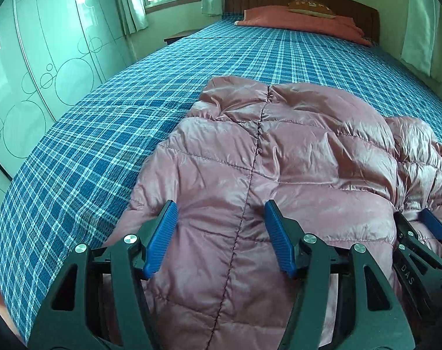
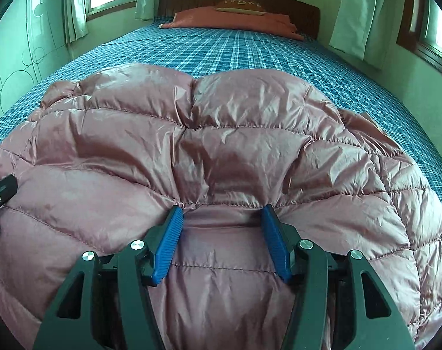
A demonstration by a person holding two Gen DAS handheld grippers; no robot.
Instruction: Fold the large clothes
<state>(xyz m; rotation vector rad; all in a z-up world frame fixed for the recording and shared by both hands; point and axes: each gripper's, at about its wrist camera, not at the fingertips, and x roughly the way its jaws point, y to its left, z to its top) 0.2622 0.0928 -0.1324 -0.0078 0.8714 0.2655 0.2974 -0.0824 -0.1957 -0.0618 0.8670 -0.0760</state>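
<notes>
My left gripper (image 1: 219, 208) has its jaws wide, and nothing is between them; they stand over the near part of the coat (image 1: 264, 157), on both sides of its dark middle seam. My right gripper (image 2: 221, 213) is also wide, with its tips pressing into a quilted seam, but it does not pinch the cloth yet. The coat is a pink padded one and lies spread on the bed (image 1: 84, 134), at the near end. I judge it light, very soft and puffy, with a shiny, slippery shell. So I think a grip on a flat panel will slide; better to take a hem or a stitched seam, deep in the jaws.
</notes>
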